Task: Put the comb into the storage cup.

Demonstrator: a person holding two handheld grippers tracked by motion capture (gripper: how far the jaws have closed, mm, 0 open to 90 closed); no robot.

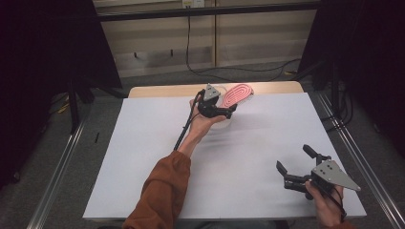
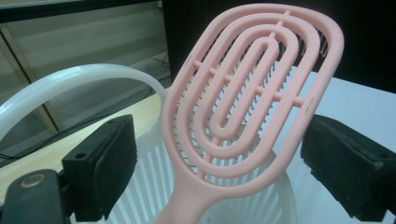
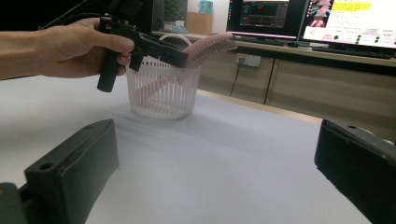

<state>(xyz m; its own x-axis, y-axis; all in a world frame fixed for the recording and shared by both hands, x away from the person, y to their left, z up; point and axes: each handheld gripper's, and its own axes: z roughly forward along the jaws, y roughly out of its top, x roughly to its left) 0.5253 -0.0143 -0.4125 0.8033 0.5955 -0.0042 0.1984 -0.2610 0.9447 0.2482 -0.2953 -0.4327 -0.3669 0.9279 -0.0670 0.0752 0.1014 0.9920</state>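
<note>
- On the high view I had the left gripper (image 1: 228, 110) at the far edge of the white table (image 1: 143, 143), right over the white slotted basket (image 1: 224, 121).
- The pink hairbrush (image 1: 237, 94) stood in that basket handle-down, its oval head leaning out over the rim, tilted up and away from me.
- From the left gripper view, the brush head (image 2: 254, 93) sat between my two black jaws, which stood wide apart. A visible gap was left on both sides, so the jaws held nothing.
- The basket's hoop handle (image 2: 70, 81) arched behind the left jaw, and the slatted wall (image 2: 149, 172) lay just below the brush's neck.
- The right gripper (image 1: 295, 168) I kept low at the near right corner of the table, well apart from the basket, jaws spread wide and empty.
- Through the right gripper view I saw the far basket (image 3: 161, 88) resting on the table, the brush (image 3: 205, 49) slanting out of it, and my left hand (image 3: 79, 49) around the other gripper just beside its rim.
</note>
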